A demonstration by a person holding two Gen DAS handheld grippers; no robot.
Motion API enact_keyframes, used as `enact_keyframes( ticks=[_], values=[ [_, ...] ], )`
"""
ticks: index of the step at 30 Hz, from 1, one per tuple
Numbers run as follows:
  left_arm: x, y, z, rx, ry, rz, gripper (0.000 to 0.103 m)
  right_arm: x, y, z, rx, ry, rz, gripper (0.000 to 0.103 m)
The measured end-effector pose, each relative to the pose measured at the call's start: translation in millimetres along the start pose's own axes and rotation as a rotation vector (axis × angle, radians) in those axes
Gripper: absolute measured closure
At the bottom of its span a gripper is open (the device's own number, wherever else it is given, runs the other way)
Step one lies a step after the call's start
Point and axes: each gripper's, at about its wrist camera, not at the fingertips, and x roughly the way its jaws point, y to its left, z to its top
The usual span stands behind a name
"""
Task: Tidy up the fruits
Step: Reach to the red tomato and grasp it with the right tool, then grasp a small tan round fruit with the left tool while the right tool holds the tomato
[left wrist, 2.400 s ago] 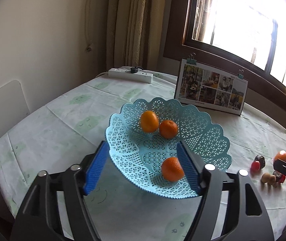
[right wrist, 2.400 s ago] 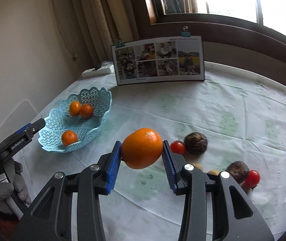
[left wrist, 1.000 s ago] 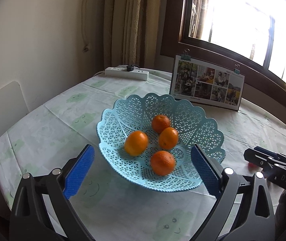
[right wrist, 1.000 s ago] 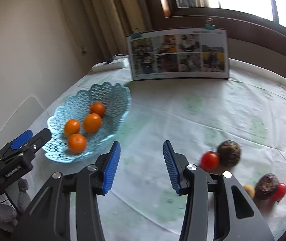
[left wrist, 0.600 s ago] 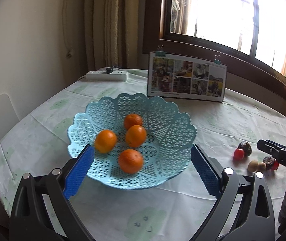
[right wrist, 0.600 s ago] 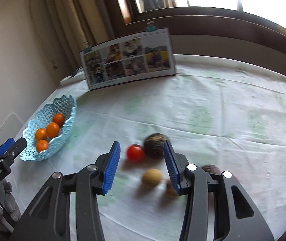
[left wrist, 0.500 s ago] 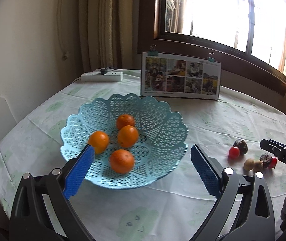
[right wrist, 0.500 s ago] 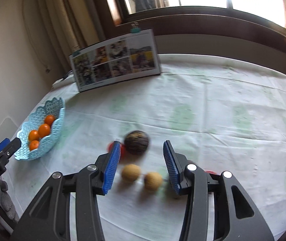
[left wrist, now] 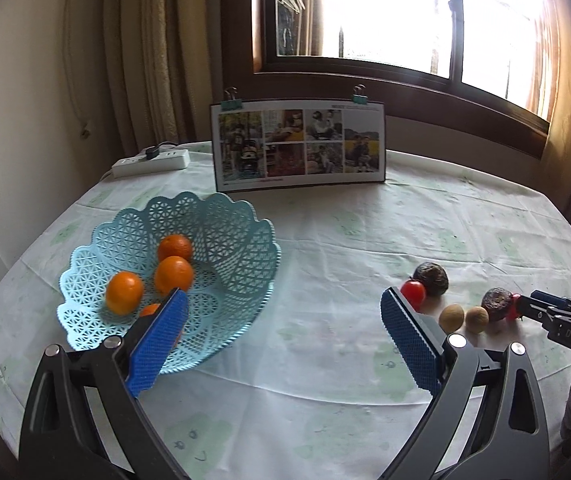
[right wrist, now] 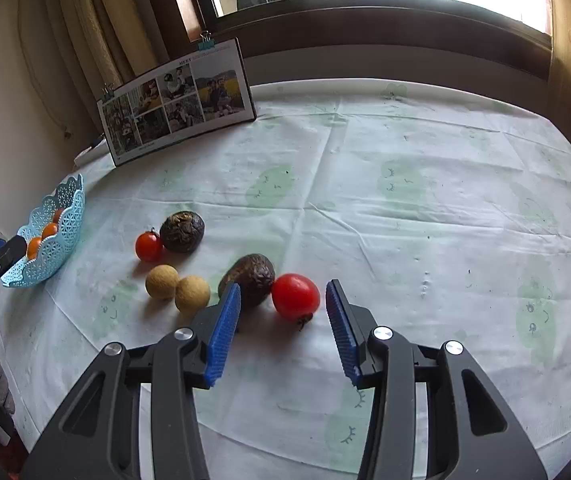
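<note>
Over at the left of the round table with the pale green-printed cloth [left wrist: 325,240] sits the light blue lattice plastic basket [left wrist: 229,248], and four oranges [left wrist: 173,275] lie in it, one partly hidden behind a blue pad. The left gripper [left wrist: 281,334] hangs just in front of the basket with its jaws spread wide and nothing between them. Behind, a photo calendar held by binder clips [left wrist: 299,145] stands upright near the window, with a white power strip [left wrist: 151,162] to its left.

Moving right, loose fruit lies on the cloth well apart from the basket: a small red cherry tomato [right wrist: 148,246] touching a dark wrinkled round fruit [right wrist: 181,231], then two tan round fruits [right wrist: 177,287] side by side, then a second dark wrinkled fruit [right wrist: 250,274] touching a larger red tomato [right wrist: 295,296]. The right gripper [right wrist: 283,330] sits low by this last pair, jaws apart, holding nothing; the red tomato lies just ahead of the gap between its blue pads.
</note>
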Motion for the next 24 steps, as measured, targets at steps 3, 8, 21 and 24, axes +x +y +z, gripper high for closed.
enact_keyframes(
  ticks=[3, 8, 21, 24],
  values=[
    [1.2, -8.3, 0.0, 0.012, 0.008, -0.008, 0.005, 3.8, -1.6, -3.2, -0.011, 0.014, 0.002, 0.058],
    [2.9, -18.3, 0.4, 0.024, 0.018, -0.016, 0.005, 12.2, -3.7, -5.9, -0.039, 0.048, 0.010, 0.058],
    [16.8, -42.6, -2.4, 0.061, 0.061, -0.052, 0.005, 25.5, 0.5, 2.1, -0.083, 0.060, 0.014, 0.068],
    [20.0, -50.7, -4.1, 0.076, 0.073, -0.066, 0.005, 25.1, 1.0, 1.8, -0.085, 0.061, 0.022, 0.074]
  ],
)
